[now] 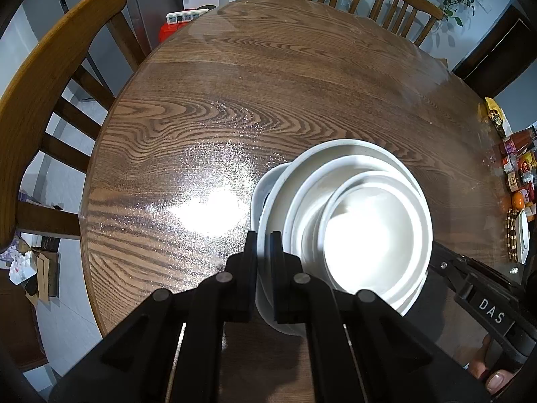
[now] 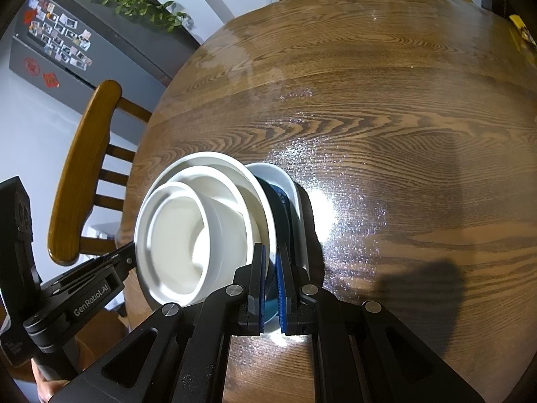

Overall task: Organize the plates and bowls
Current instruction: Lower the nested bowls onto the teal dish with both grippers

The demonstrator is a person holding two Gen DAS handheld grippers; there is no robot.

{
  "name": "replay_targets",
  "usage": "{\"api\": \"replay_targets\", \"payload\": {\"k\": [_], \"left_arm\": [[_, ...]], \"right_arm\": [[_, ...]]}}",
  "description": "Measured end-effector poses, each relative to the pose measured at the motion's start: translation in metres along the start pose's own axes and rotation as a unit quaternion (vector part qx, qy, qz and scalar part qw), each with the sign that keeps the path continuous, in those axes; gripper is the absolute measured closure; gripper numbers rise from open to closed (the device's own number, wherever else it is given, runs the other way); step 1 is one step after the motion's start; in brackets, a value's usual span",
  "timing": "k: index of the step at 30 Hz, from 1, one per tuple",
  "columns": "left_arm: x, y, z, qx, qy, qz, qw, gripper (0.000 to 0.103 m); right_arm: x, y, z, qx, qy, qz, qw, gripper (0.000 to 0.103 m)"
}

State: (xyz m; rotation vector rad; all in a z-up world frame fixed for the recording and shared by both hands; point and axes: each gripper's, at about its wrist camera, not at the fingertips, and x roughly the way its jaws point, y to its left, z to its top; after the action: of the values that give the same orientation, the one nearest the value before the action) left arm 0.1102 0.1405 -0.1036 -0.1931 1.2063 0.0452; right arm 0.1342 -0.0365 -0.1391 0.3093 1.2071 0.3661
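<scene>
Both tools pinch opposite rims of a nested stack (image 1: 355, 225) of white bowls and plates above the wooden surface (image 1: 235, 100): left tool (image 1: 263, 245), right tool (image 2: 272, 262). Keep the stack level, lower gently.

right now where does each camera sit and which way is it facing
Left wrist: on the left gripper, aimed steeply down at the stack of white bowls on the round wooden table; its shut fingers pinch the stack's rim; a fingertip shows.
Right wrist: on the right gripper, aimed down at the stack from its other side, pinching the blue-patterned dish under it.
Shared: stack, table, each other's gripper.
</scene>
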Motion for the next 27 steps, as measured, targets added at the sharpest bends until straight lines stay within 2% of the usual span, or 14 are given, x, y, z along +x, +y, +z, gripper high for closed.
{"api": "replay_targets", "payload": {"k": [27], "left_arm": [[0.0015,-0.0006,0.0002,0.002,-0.005,0.0,1.0,0.101]], "right_arm": [[0.0,-0.001,0.0007,0.005,-0.005,-0.001,1.0,0.094]]}}
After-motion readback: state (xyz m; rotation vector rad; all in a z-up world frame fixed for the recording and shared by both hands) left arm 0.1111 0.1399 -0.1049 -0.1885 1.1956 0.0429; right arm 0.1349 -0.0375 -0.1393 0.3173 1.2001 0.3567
